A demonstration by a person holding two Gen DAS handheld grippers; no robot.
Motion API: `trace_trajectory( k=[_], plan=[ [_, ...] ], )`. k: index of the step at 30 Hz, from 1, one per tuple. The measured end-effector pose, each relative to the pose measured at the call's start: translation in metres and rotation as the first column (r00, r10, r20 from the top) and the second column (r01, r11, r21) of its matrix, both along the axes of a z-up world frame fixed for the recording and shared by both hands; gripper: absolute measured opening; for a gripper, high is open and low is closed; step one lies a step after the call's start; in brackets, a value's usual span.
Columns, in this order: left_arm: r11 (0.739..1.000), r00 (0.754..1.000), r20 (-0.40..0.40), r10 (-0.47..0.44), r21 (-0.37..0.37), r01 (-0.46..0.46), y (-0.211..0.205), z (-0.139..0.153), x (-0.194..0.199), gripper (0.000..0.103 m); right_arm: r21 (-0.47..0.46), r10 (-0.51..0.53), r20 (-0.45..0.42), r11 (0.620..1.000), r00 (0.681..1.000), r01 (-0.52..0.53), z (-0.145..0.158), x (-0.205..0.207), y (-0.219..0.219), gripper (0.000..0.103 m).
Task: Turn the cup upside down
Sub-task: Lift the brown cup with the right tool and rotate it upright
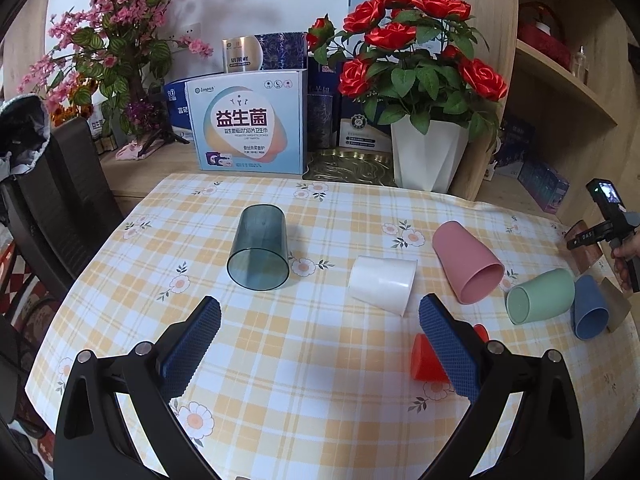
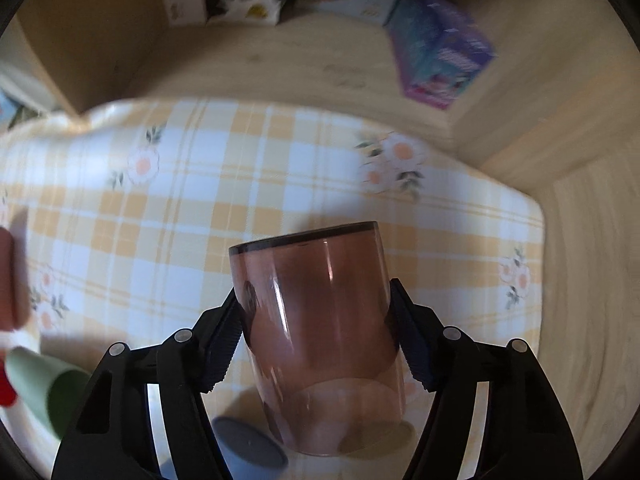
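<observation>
My right gripper is shut on a clear brown cup and holds it tilted above the checked tablecloth; the picture is blurred. In the left wrist view that cup shows at the far right edge in the right gripper. My left gripper is open and empty above the cloth. Ahead of it several cups lie on their sides: a clear teal cup, a white cup, a pink cup, a green cup, a blue cup and a red cup.
A white pot of red roses, boxes and pink blossoms stand at the back. A dark chair is on the left, wooden shelves on the right. In the right wrist view a green cup, a blue cup and a purple box show.
</observation>
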State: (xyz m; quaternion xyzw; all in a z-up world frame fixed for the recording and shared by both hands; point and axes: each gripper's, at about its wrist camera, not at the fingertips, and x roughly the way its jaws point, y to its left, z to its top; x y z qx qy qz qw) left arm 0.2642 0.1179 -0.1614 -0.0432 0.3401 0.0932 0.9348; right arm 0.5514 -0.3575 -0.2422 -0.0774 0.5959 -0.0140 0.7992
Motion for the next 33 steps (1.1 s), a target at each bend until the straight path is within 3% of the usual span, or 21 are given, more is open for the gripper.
trace_trajectory(
  k=[8, 14, 19, 24, 33],
  plan=[
    [1.000, 1.000, 0.010, -0.020, -0.021, 0.020, -0.003, 0.006, -0.022, 0.097, 0.070, -0.072, 0.081, 0.995, 0.994, 0.066, 0.062, -0.058, -0.013, 0.067],
    [0.998, 0.998, 0.027, -0.052, -0.034, 0.053, -0.008, 0.014, -0.043, 0.097, 0.118, -0.013, 0.130, 0.993, 0.991, -0.002, 0.101, -0.124, 0.007, 0.067],
    [0.997, 0.997, 0.028, -0.065, -0.031, 0.066, -0.008, 0.015, -0.059, 0.097, 0.171, 0.034, 0.138, 0.984, 0.990, -0.058, 0.117, -0.180, 0.038, 0.067],
    [0.996, 0.998, 0.018, -0.066, -0.051, 0.067, -0.007, 0.011, -0.073, 0.097, 0.276, 0.086, 0.069, 0.956, 0.994, -0.102, 0.102, -0.226, 0.083, 0.067],
    [0.997, 0.998, 0.006, -0.059, -0.058, 0.059, 0.000, 0.010, -0.088, 0.097, 0.462, 0.122, -0.110, 0.885, 0.987, -0.058, 0.030, -0.290, 0.170, 0.067]
  ],
)
